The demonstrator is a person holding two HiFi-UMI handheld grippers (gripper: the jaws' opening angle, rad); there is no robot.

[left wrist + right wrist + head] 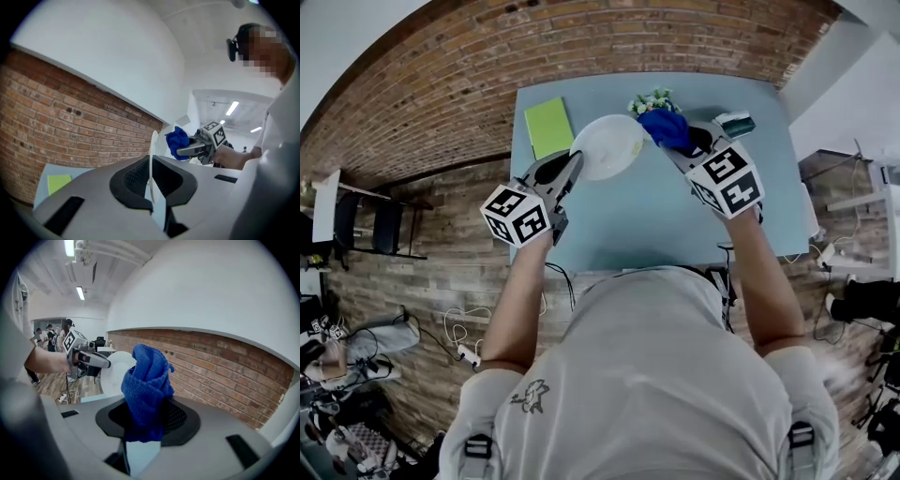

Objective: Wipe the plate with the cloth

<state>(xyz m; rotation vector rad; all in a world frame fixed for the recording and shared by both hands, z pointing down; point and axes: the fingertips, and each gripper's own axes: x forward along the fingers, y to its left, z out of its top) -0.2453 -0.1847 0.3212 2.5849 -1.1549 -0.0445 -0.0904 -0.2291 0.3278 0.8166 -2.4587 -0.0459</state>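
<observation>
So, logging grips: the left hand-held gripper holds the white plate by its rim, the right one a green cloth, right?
Only the colour is wrong: the right gripper view shows the right hand-held gripper holding a blue cloth. The left hand-held gripper holds the white plate by its rim.

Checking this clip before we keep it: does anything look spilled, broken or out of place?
Nothing stands out. The left gripper holds the plate by its rim above the table, unbroken; the right gripper holds the bunched cloth near it. No spill shows on the table.
</observation>
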